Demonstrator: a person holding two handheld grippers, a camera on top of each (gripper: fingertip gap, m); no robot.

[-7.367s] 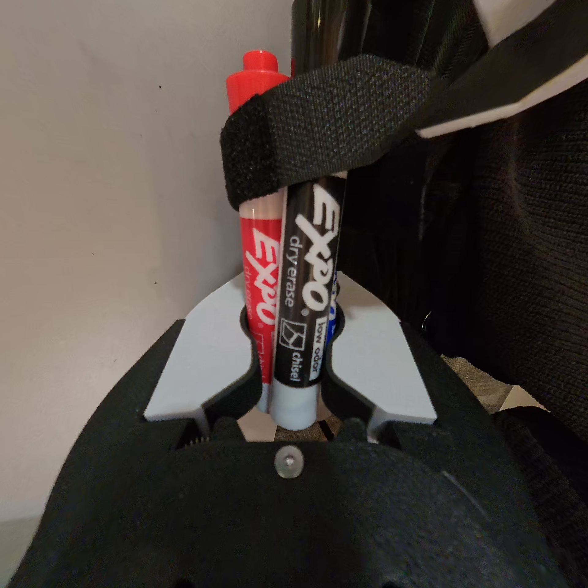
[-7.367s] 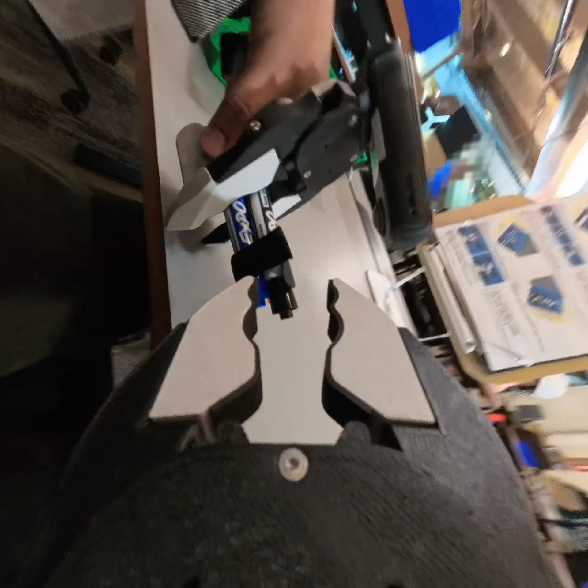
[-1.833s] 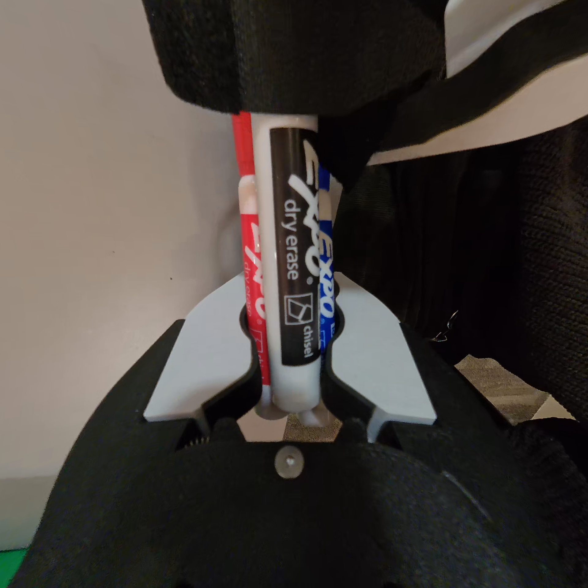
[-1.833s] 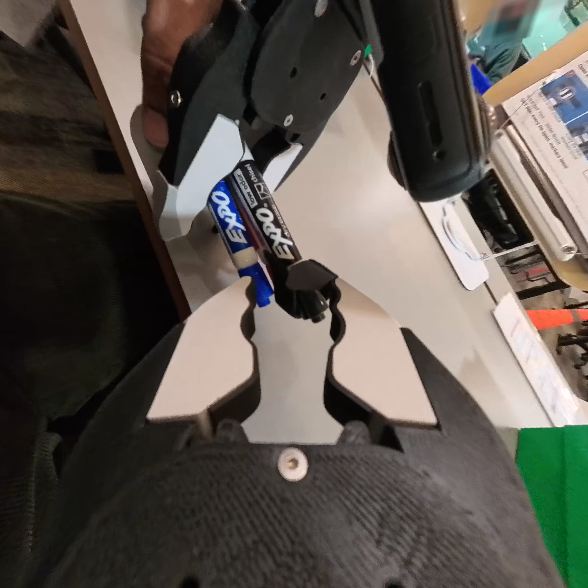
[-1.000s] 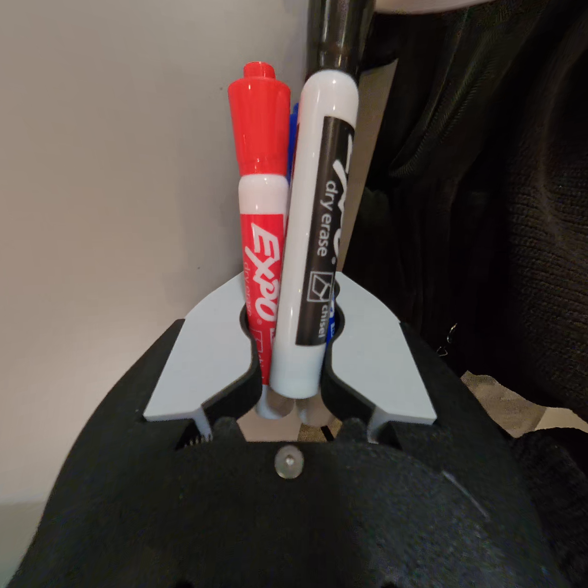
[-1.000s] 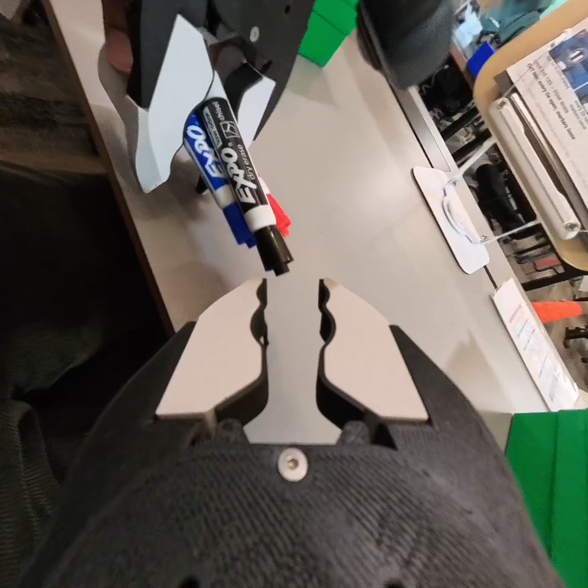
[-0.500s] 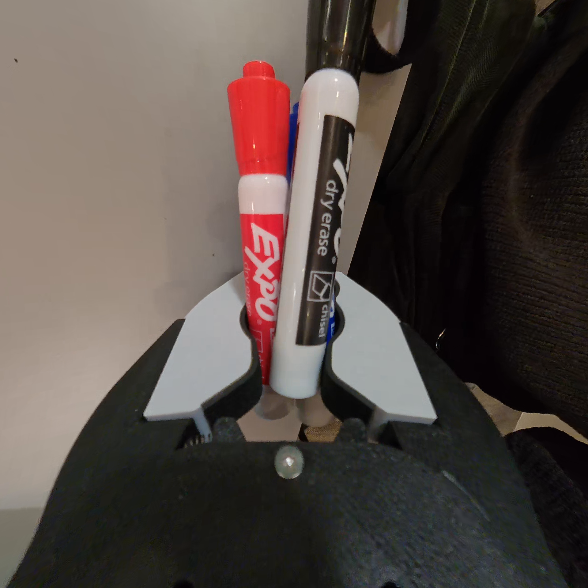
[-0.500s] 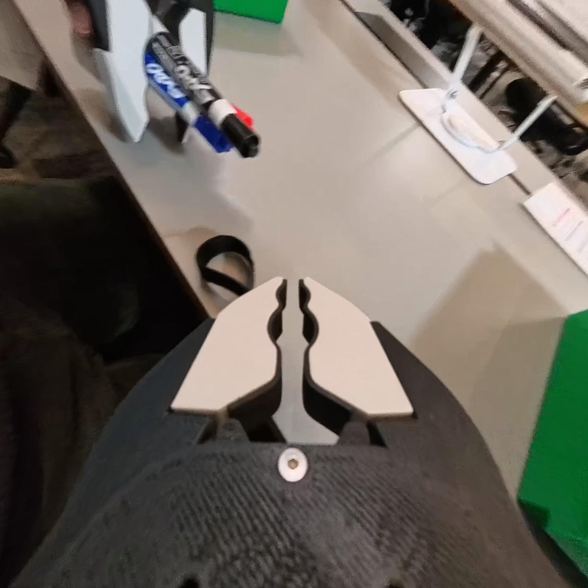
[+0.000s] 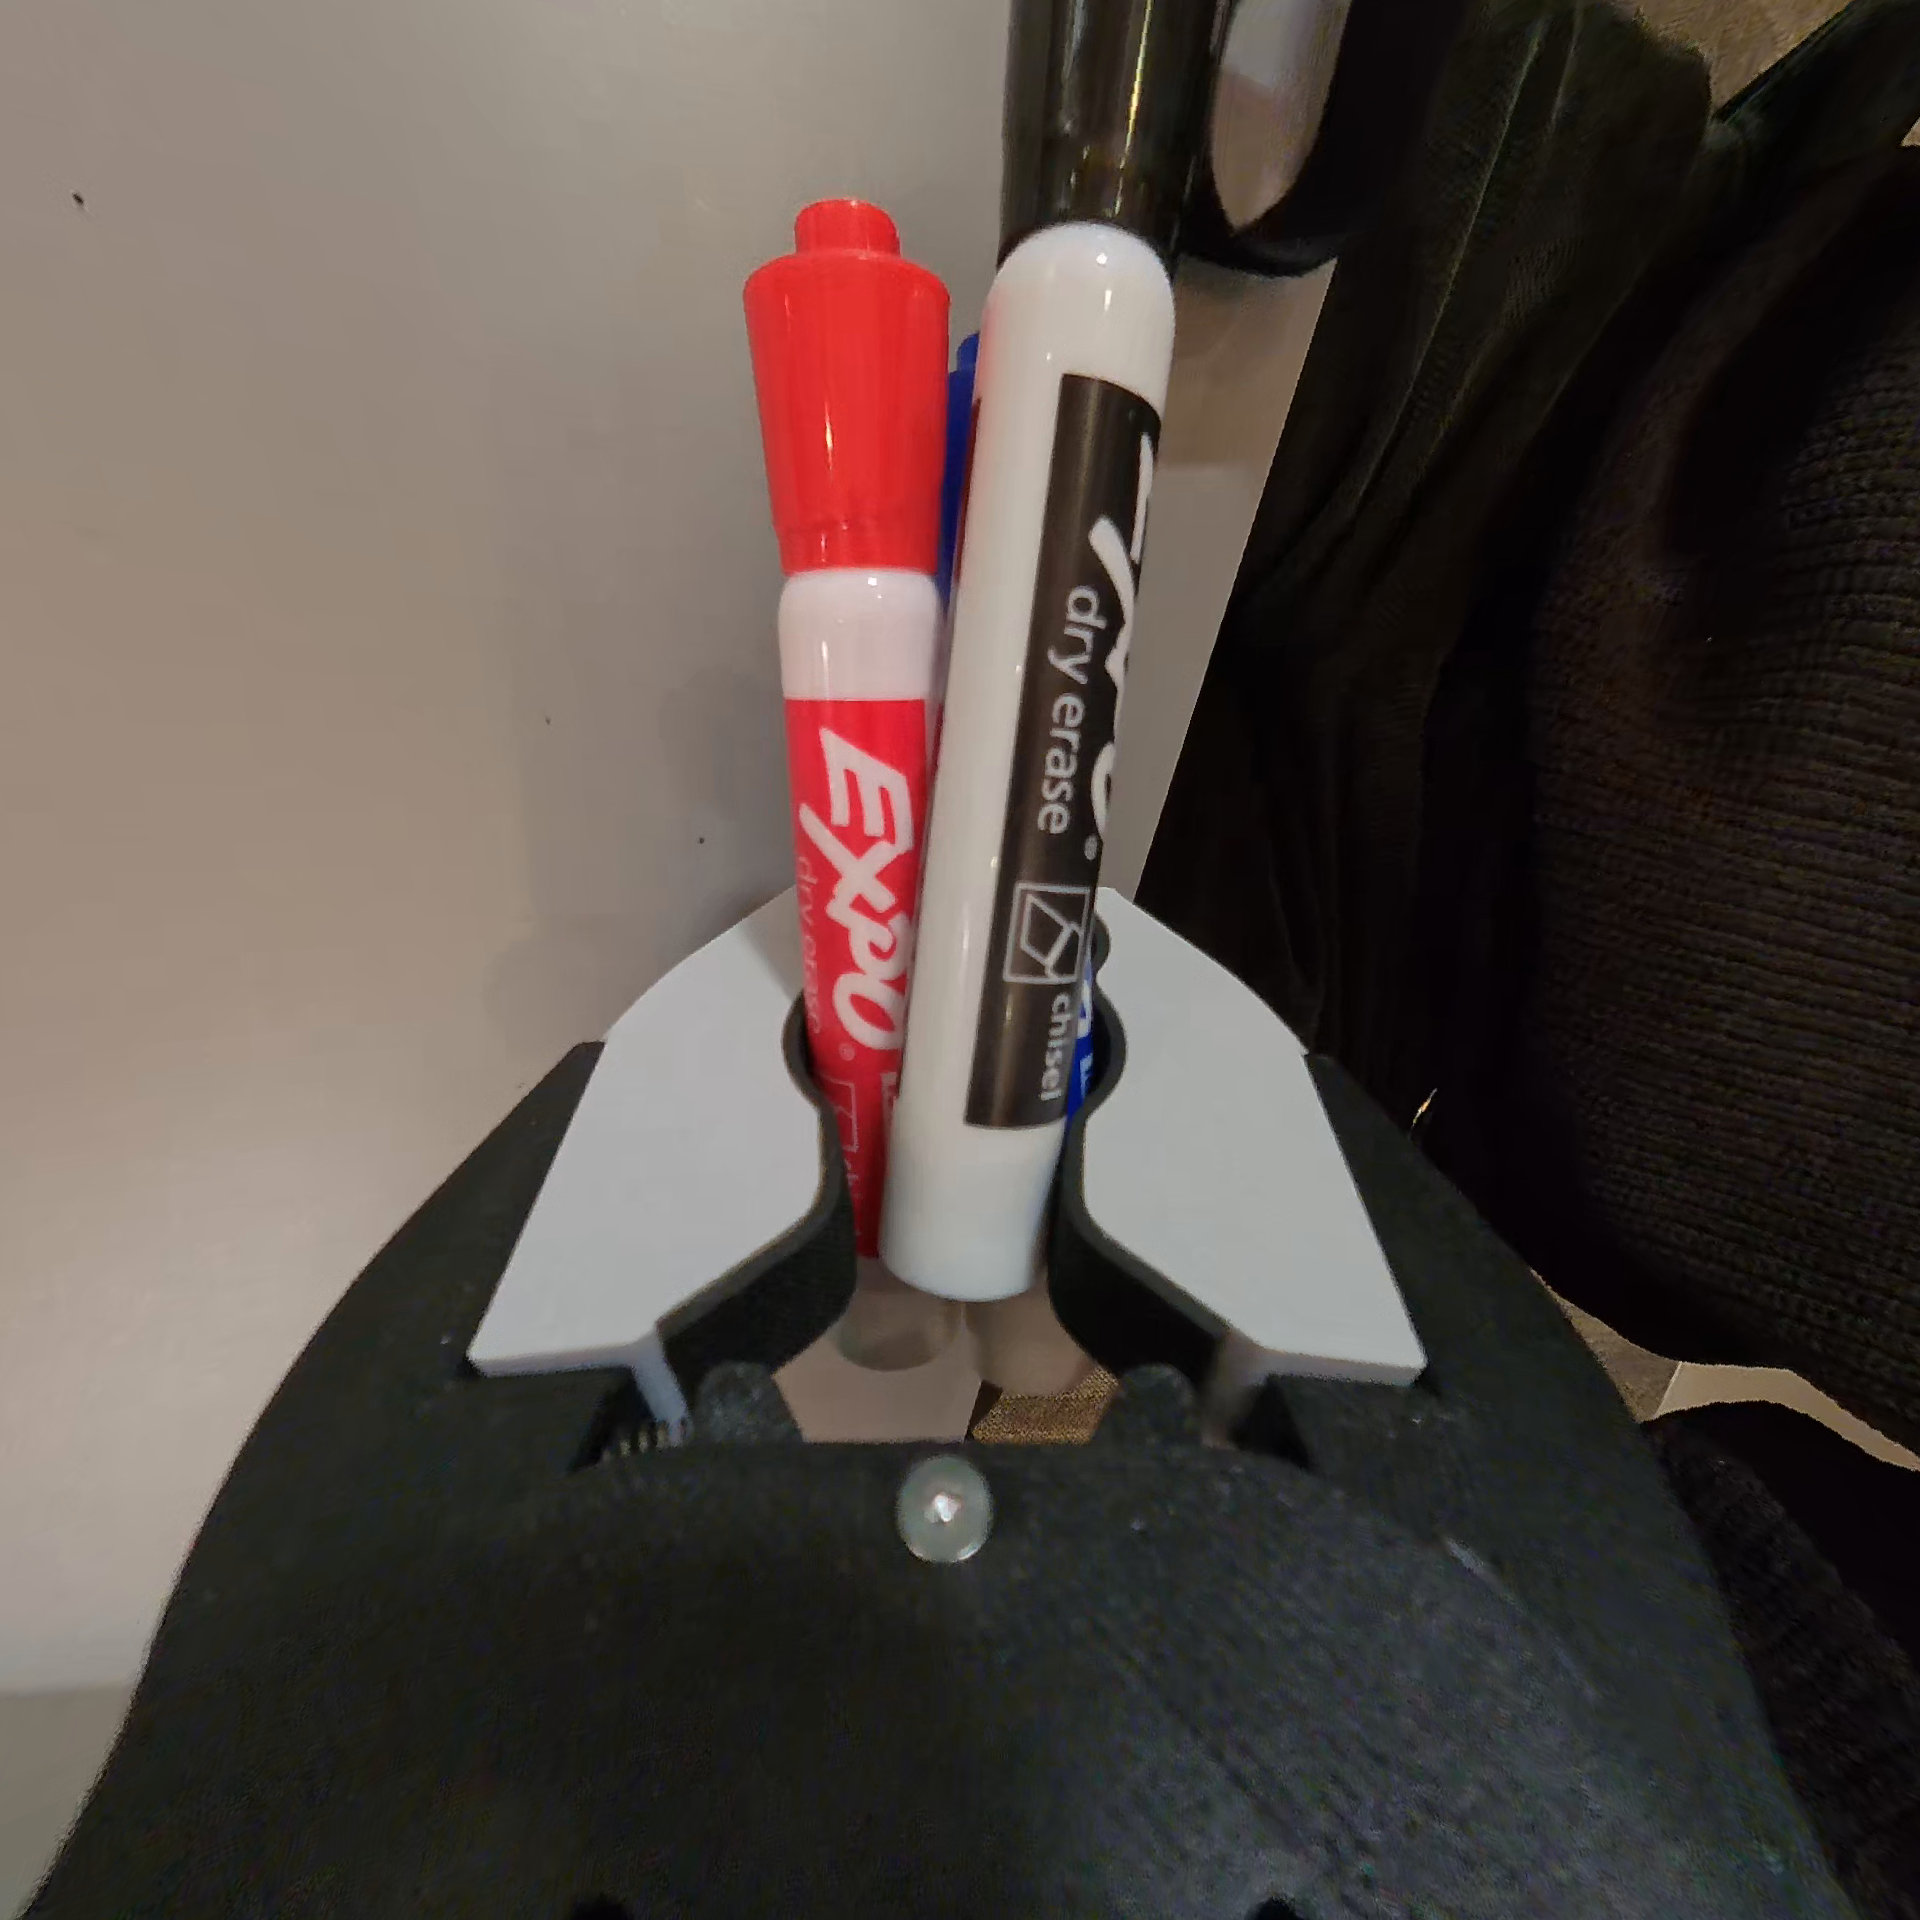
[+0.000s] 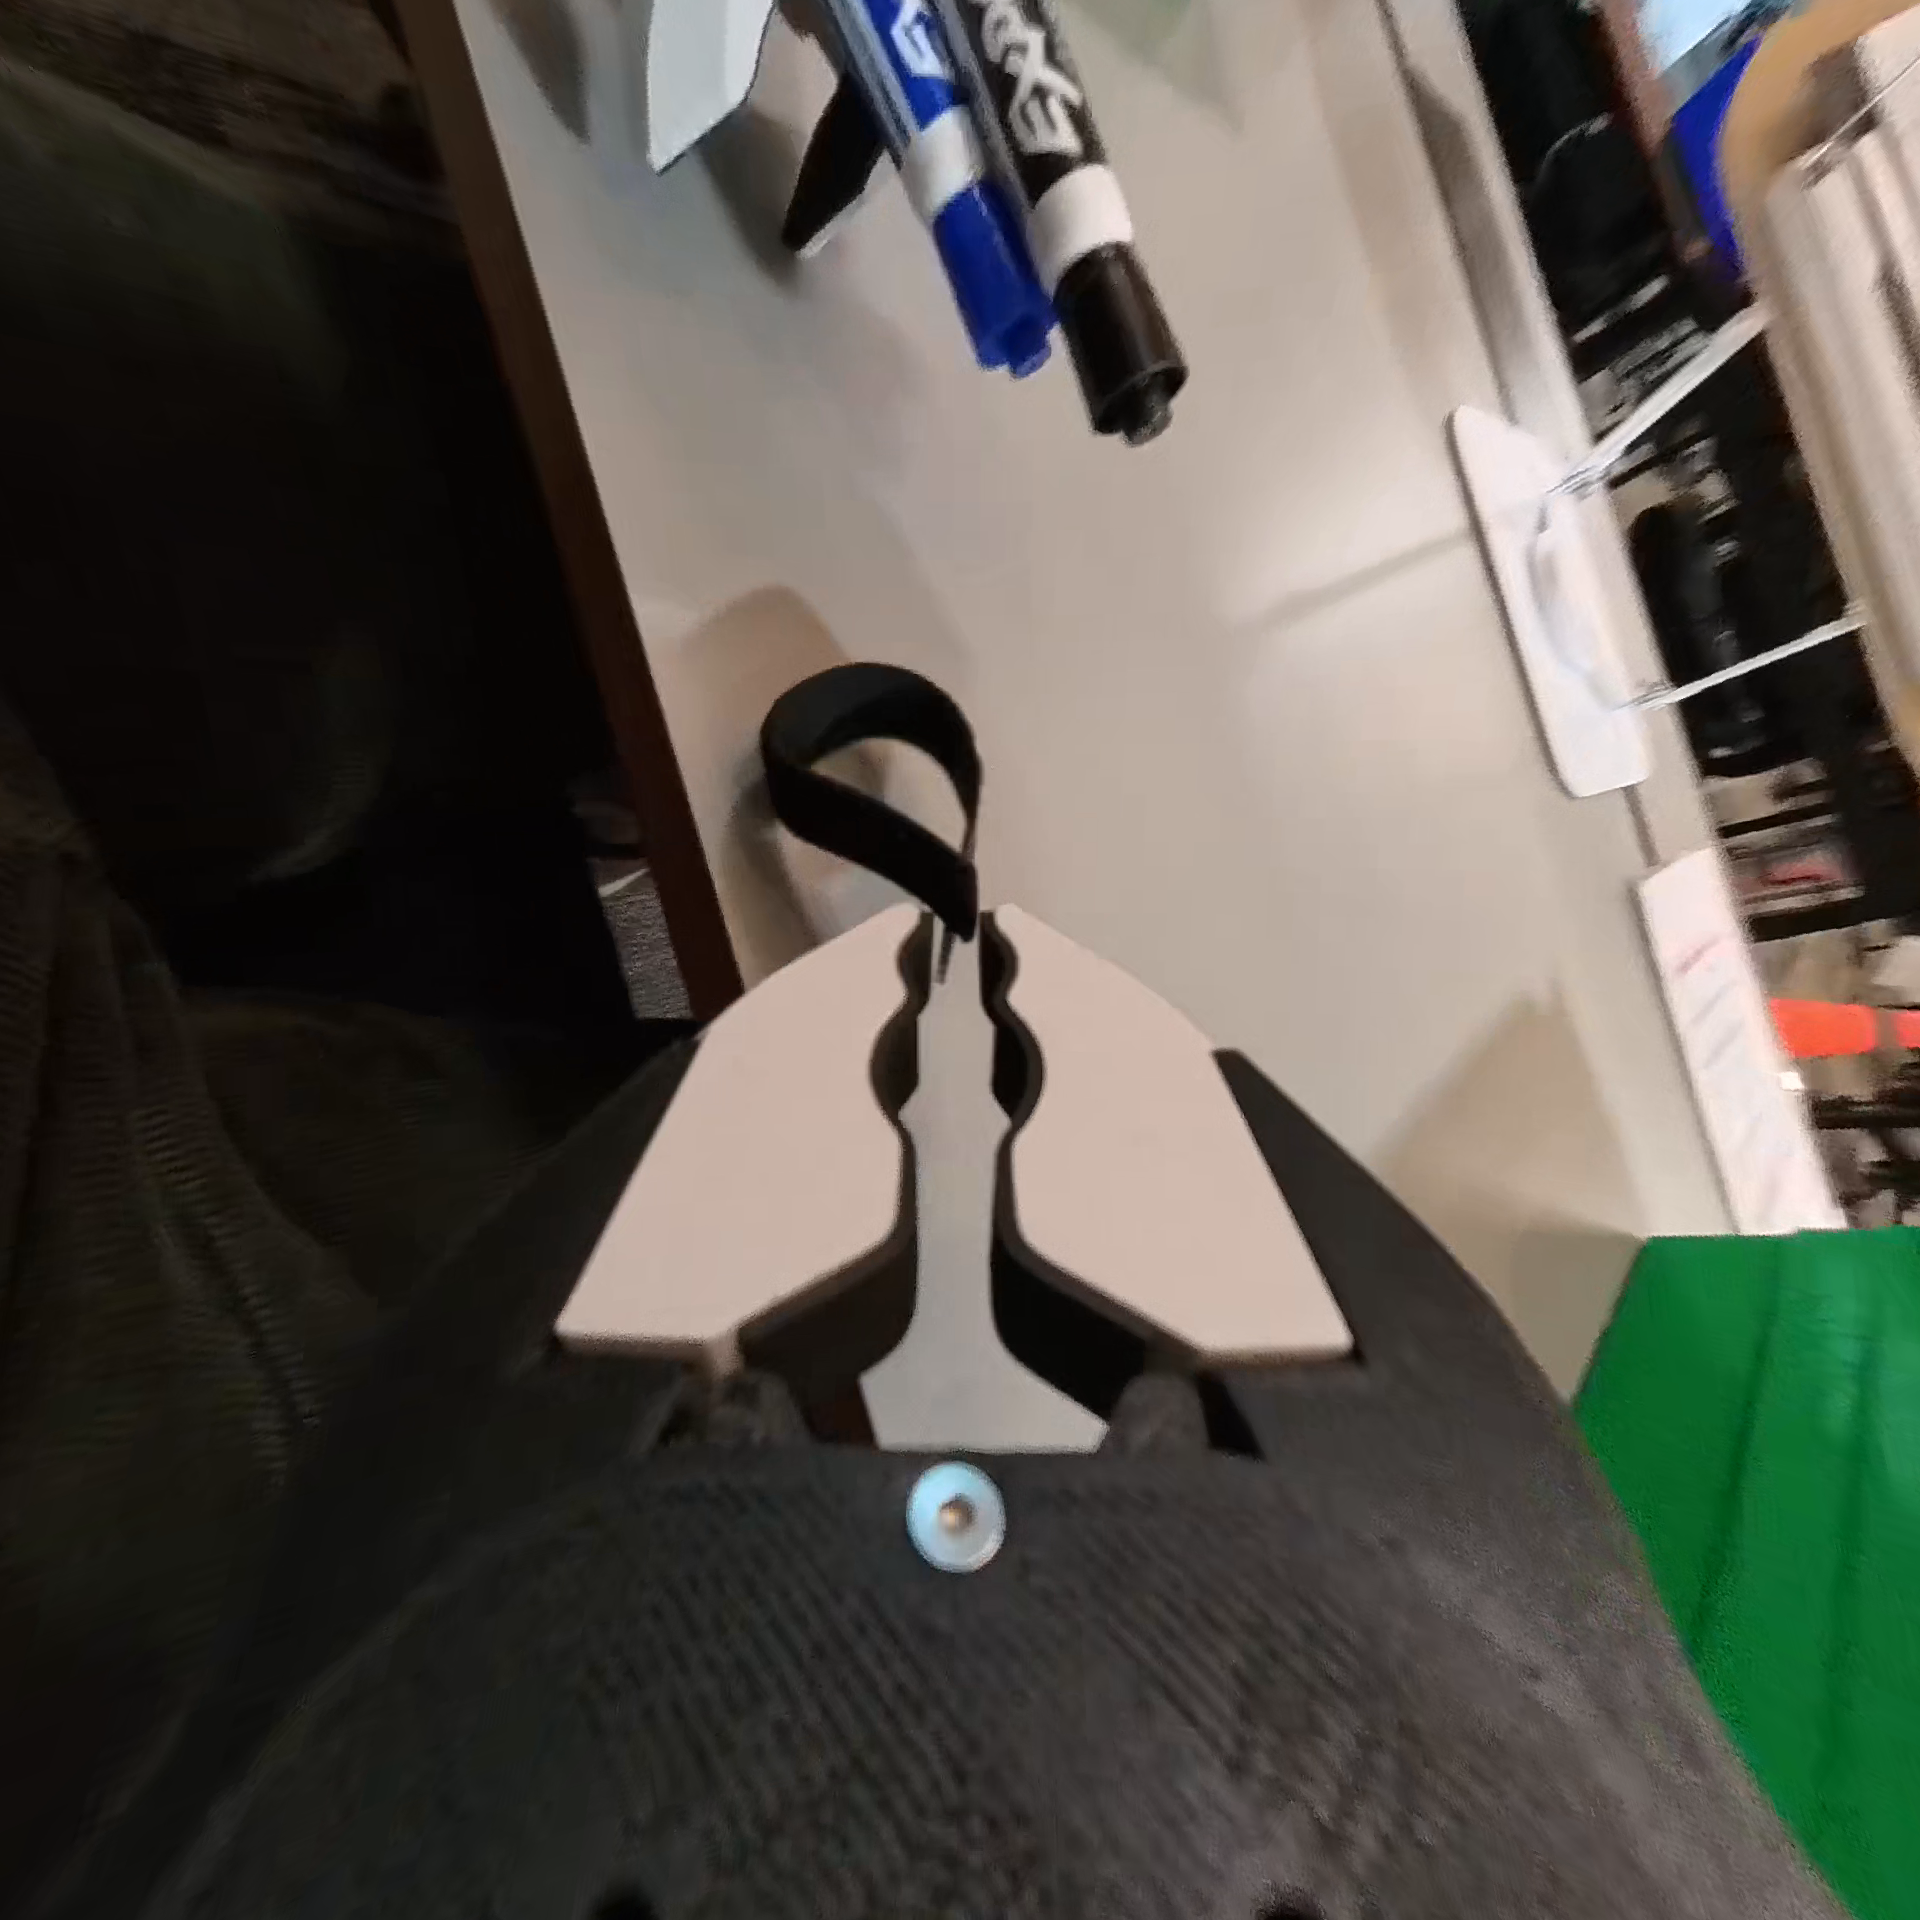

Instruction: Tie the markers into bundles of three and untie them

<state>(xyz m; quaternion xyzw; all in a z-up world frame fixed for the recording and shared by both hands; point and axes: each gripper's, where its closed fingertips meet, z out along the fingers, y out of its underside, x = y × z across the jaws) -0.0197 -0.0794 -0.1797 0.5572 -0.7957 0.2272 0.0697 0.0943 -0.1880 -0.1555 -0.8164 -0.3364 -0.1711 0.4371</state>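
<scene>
Black strap [image 10: 871, 774] now off markers [image 9: 966, 790], pinched by right gripper [image 10: 954, 925].

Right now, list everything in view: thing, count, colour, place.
red marker: 1, red, clamped in left gripper
black marker: 1, black, same grip
blue marker: 1, blue, same grip, behind the others
strap: 1, black, looped, lying at table edge
table: 1, pale grey
clear stand: 1, white base, far table side
green object: 1, near right
left gripper: shut on markers
right gripper: fingers nearly closed, at strap end
</scene>
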